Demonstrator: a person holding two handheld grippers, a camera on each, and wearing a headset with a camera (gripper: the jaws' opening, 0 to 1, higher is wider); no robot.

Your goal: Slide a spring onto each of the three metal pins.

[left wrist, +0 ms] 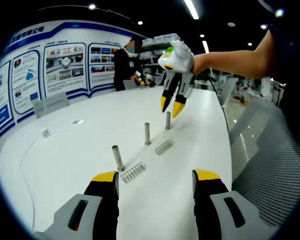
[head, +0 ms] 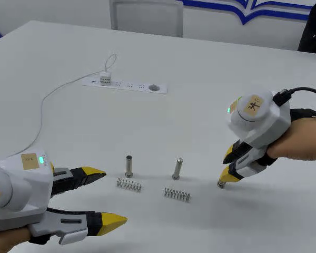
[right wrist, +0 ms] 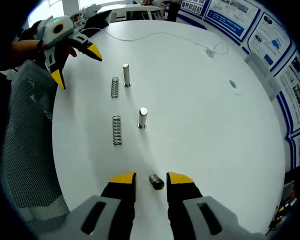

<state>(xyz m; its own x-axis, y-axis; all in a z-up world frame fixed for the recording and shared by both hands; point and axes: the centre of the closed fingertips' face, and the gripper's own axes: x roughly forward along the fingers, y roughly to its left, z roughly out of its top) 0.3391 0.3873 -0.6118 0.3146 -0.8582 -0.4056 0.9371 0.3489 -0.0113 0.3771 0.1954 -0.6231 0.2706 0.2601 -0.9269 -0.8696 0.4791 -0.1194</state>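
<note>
Left hand-held gripper [head: 115, 196] wide apart; right hand-held gripper [head: 225, 168] slightly apart at pin [head: 220, 184]

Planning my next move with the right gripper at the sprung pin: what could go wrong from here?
The right gripper straddles the sprung pin with its jaws; pulling away sideways could tip it. The left-hand spring lies right beside the left-hand bare pin, so the open left gripper might knock that pin over grabbing it.
</note>
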